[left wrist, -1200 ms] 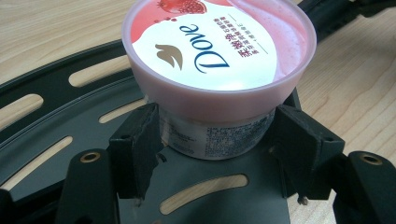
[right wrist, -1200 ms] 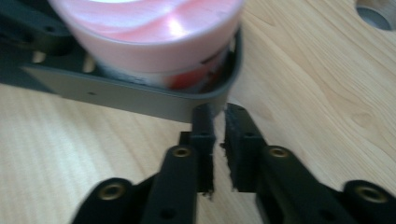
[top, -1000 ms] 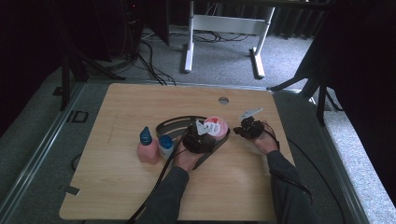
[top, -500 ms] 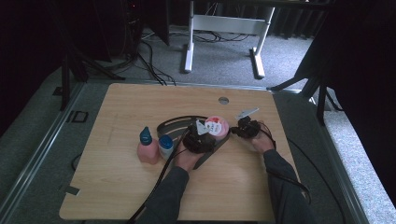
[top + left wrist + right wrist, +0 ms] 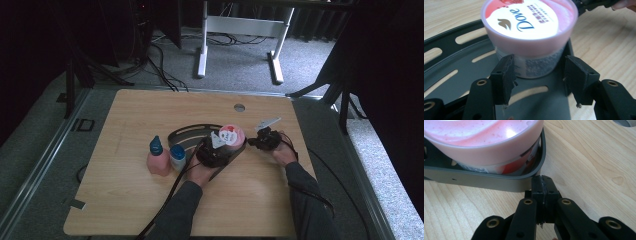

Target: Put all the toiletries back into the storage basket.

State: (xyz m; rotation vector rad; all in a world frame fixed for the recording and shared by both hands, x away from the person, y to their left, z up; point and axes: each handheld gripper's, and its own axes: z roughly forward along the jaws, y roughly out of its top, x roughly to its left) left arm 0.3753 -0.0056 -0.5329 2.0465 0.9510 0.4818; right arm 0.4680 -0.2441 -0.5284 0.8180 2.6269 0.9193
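Wooden table [image 5: 125,200] – grey carpet [image 5: 240,65] beyond.

- Left gripper [image 5: 216,150]: centre of the high view, on a forearm [image 5: 175,210] coming up from the bottom edge. Jaws apart and just been closing, one on each side of a tub, pads not pressing.
- Right gripper [image 5: 260,141]: right of centre, held by right hand [image 5: 283,152]; jaws pressed together, nothing between them, tips pointing left.

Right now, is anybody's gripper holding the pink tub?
Not yet. The left gripper has been closing its jaws around the pink tub low down on its sides, with gaps showing. The right gripper is shut, holding nothing.
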